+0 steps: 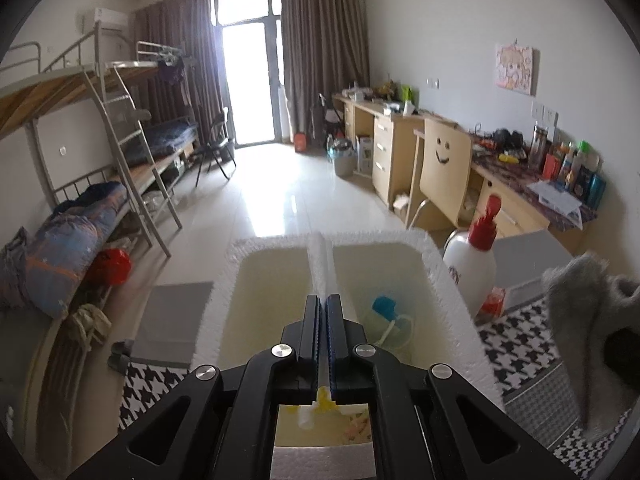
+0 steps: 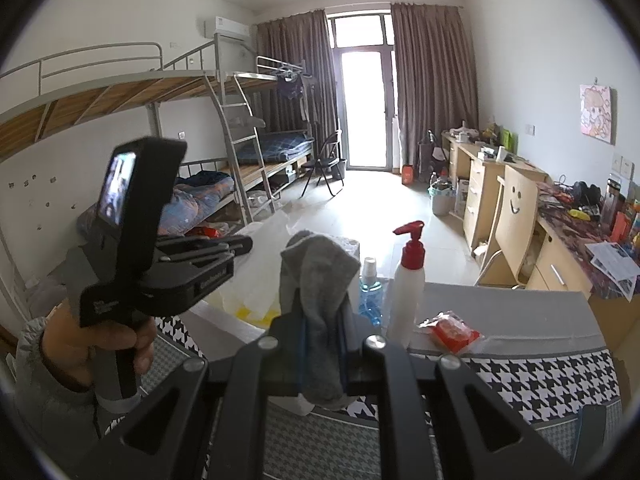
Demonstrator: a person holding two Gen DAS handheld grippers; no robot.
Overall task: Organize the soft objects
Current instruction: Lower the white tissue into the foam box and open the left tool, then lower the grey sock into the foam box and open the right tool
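Left wrist view: the left gripper (image 1: 322, 304) has its jaws pressed together on a thin clear plastic sheet (image 1: 320, 256) that rises straight ahead between the fingers, over a white foam box (image 1: 448, 292).
Inside the box: a blue-capped item with a thin tube (image 1: 386, 312) lies just right of the fingertips; a yellow piece (image 1: 325, 394) shows below the jaws.
Right of the left gripper: a white pump bottle (image 1: 472, 276) with a red top stands just outside the box wall; further right hangs the grey sock (image 1: 580, 320).
Right wrist view: the right gripper (image 2: 323, 312) is clamped on the grey sock (image 2: 320, 280), which stands up between its fingers and droops below them.
Ahead of the right gripper: a blue mouthwash bottle (image 2: 370, 296) is partly hidden by the sock; the pump bottle (image 2: 408, 288) stands beside it; a red packet (image 2: 452, 330) lies to the right on a grey mat (image 2: 520, 312).
Left of the right gripper: the left gripper (image 2: 240, 245), held in a hand (image 2: 100, 344), points over the clear plastic.
Surface: a houndstooth cloth (image 2: 540, 380).
Writing: small print on the left gripper's body, too small to read.
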